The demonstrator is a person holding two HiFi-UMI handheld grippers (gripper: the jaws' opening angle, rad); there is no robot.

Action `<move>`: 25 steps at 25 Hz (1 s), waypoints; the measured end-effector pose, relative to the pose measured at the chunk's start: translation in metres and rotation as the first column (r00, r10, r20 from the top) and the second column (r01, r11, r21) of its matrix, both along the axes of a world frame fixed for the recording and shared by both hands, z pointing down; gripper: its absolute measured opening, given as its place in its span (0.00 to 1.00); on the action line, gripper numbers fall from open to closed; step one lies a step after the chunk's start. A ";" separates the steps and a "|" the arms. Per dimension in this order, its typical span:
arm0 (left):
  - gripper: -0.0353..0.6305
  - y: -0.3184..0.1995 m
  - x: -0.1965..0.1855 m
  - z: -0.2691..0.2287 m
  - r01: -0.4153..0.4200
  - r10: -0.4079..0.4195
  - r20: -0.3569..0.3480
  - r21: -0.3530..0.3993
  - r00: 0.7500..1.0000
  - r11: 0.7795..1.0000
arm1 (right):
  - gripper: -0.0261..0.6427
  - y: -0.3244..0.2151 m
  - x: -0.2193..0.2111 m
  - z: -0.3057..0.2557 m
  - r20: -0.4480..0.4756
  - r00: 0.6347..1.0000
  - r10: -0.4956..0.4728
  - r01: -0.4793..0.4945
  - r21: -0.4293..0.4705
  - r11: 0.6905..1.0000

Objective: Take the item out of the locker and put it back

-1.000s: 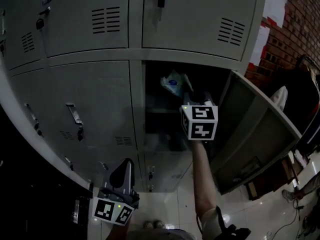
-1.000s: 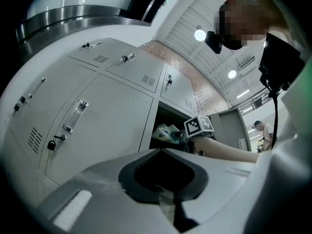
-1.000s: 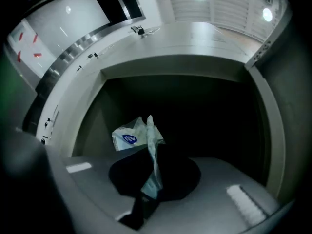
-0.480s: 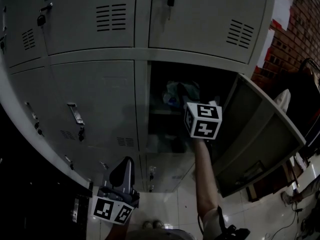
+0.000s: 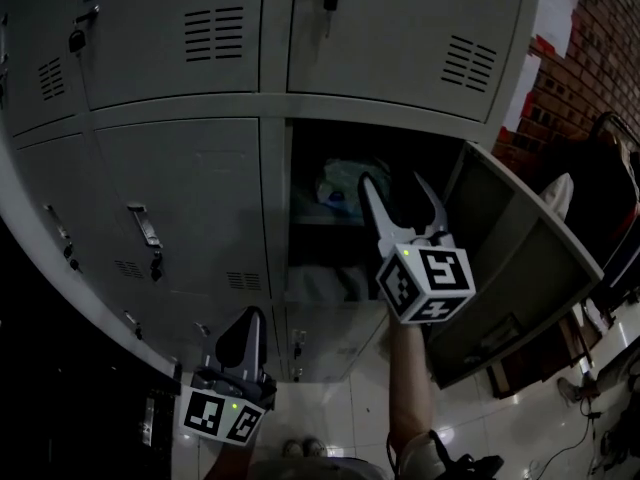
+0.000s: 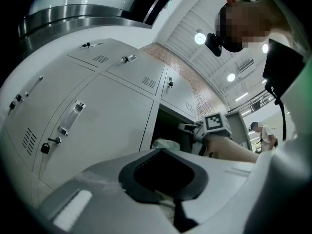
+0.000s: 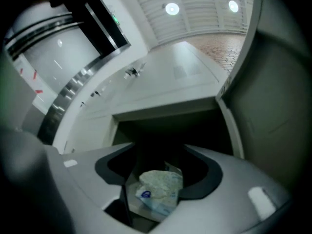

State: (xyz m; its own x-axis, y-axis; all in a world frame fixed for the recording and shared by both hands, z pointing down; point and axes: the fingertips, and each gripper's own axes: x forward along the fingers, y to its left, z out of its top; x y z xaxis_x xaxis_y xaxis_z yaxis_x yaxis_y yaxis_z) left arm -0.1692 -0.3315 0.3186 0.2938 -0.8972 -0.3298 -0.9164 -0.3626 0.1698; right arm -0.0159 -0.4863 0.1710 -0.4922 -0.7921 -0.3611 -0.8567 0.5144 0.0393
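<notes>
A packet (image 5: 338, 183) is seen lying on the shelf (image 5: 318, 222) inside the open locker (image 5: 274, 208), near the shelf's front edge and toward its left side. The right gripper (image 5: 395, 181) is held just before the opening. Its jaws are spread wide, though they have just been closing a little. Nothing is gripped, and the packet is seen beyond them, untouched. The door (image 5: 520, 258) is swung out to the right. The left gripper (image 5: 248, 330) is held low, with its jaws brought together on nothing.

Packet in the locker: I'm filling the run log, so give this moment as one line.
packet: lying on locker shelf | right tool: open, jaws just narrowing, empty | left tool: shut, low, idle
</notes>
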 end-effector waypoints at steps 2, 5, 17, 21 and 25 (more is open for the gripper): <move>0.06 -0.001 0.006 -0.004 -0.007 0.007 0.026 0.010 1.000 1.000 | 0.25 0.041 0.008 -0.005 0.037 0.999 -0.035 0.032 0.067 0.997; 0.06 0.000 0.018 -0.008 -0.022 0.021 0.056 0.020 0.998 1.000 | 0.09 0.094 0.027 0.009 0.119 0.991 -0.063 0.051 0.101 0.994; 0.06 0.008 0.042 0.001 -0.073 0.073 0.064 0.002 0.995 0.997 | 0.04 0.152 0.039 0.154 0.201 0.979 -0.022 0.062 -0.198 0.978; 0.06 0.009 0.045 -0.001 -0.078 0.078 0.065 0.000 0.995 0.997 | 0.04 0.156 0.040 0.151 0.173 0.985 -0.017 0.050 -0.189 0.981; 0.06 0.010 0.051 0.002 -0.083 0.084 0.071 -0.011 0.994 0.996 | 0.04 0.162 0.036 0.159 0.160 0.986 -0.043 0.077 -0.211 0.974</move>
